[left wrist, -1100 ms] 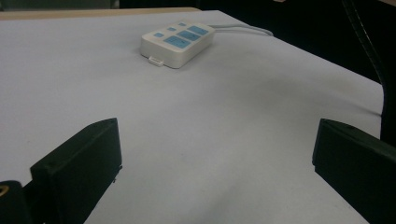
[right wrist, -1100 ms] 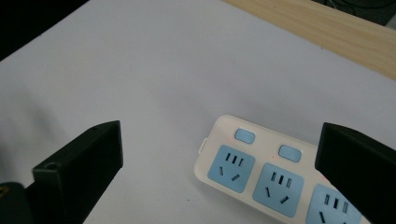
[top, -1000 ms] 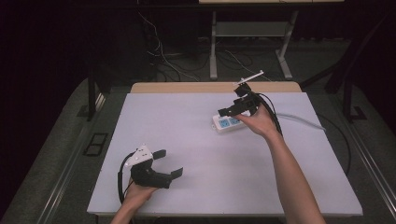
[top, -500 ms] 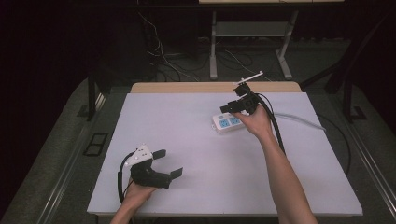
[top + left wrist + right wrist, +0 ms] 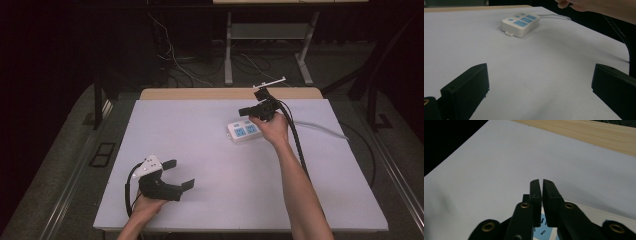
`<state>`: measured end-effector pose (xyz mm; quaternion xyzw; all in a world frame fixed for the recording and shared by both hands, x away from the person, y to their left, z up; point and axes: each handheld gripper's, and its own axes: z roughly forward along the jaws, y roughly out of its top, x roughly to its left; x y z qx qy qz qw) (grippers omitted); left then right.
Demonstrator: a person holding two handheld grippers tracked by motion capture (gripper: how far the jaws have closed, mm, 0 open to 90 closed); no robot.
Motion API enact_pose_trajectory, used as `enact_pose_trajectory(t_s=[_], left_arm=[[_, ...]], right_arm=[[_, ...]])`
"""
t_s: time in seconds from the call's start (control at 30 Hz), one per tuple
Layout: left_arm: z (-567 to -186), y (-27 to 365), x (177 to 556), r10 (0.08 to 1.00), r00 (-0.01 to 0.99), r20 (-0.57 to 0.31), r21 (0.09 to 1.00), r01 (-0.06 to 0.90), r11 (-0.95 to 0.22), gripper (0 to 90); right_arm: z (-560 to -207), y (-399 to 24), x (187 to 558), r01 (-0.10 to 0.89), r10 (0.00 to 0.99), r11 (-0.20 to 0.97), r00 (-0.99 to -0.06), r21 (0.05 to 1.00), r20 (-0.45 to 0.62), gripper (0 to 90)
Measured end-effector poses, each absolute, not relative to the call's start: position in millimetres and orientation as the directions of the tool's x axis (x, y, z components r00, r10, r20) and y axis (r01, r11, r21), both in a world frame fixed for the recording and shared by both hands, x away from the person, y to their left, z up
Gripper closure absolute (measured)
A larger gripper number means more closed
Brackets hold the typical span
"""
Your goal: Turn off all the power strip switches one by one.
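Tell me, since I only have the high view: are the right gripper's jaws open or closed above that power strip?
Observer: Shut. In the right gripper view the right gripper has its jaws pressed together with nothing between them.
Operator: And what lies under it?
Observer: The power strip, with blue socket faces showing beneath the jaws.
Operator: And the left one?
Observer: The left gripper has its jaws spread wide above bare white table, facing the strip.

One white power strip (image 5: 243, 131) sits on the one white table (image 5: 210, 150), and it shows four blue socket panels. Two grippers are out there: the left gripper (image 5: 178, 174) and the right gripper (image 5: 243, 111).
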<state>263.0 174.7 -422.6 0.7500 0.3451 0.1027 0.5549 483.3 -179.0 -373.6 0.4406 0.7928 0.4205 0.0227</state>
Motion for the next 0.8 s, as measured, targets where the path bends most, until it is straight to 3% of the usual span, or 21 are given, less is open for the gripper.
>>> enact_pose_trajectory(t_s=[0.8], left_arm=[[-423, 178, 264, 0.636, 0.736, -0.232, 0.905, 0.404, -0.137, 0.0]], right_arm=[[-406, -173, 499, 0.731, 0.729, 0.223, -0.564, 0.645, 0.387, 90.0]])
